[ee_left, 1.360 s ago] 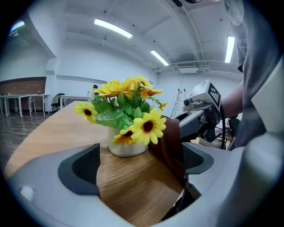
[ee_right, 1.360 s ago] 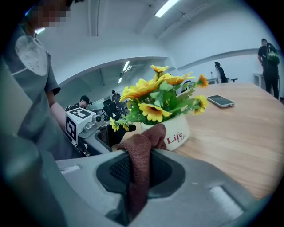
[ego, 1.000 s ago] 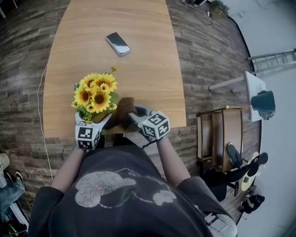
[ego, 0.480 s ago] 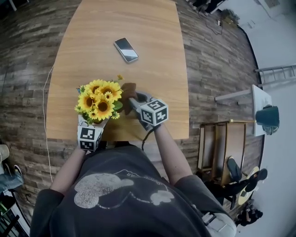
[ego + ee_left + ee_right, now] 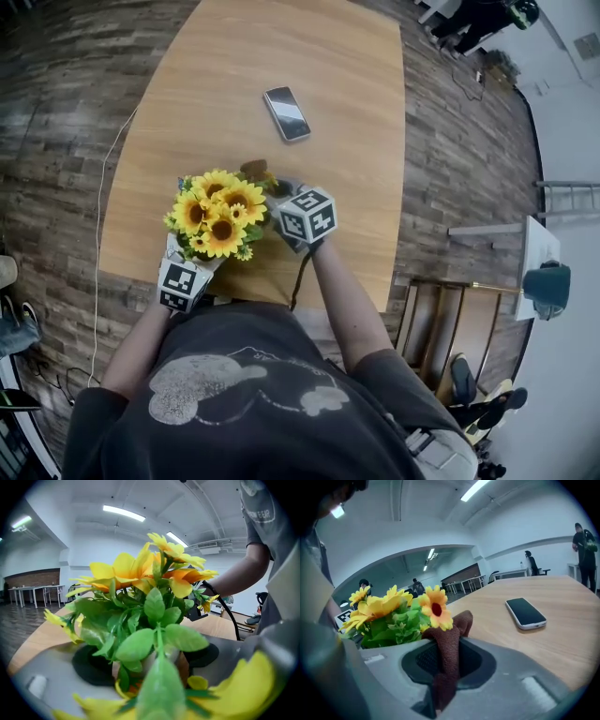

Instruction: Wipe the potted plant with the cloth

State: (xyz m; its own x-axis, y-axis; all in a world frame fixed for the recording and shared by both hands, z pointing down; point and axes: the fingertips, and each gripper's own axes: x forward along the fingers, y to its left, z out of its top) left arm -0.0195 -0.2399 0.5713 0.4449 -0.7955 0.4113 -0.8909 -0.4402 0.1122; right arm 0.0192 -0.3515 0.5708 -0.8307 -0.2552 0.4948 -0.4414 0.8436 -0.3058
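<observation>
I have the left gripper point(image 5: 195, 261) clamped on the pot of the potted plant point(image 5: 217, 214): in the left gripper view its two dark pads sit against either side of the small pot, with green leaves and yellow petals crowding the lens. The plant stands on the wooden table point(image 5: 309, 37), close to the edge nearest the person and toward the left side of the tabletop. My right gripper point(image 5: 277, 195) is pinched tight on the brown cloth point(image 5: 449, 644). The fabric runs up between the jaws, and its free end folds over at the top. From the right gripper view that folded end lies right against one sunflower at the side of the bunch. From the head view the cloth shows at the far right side of the blooms, just beyond the right gripper's marker cube. A phone point(image 5: 287, 113) lies flat, screen up, farther out on the table, well apart from the plant.
</observation>
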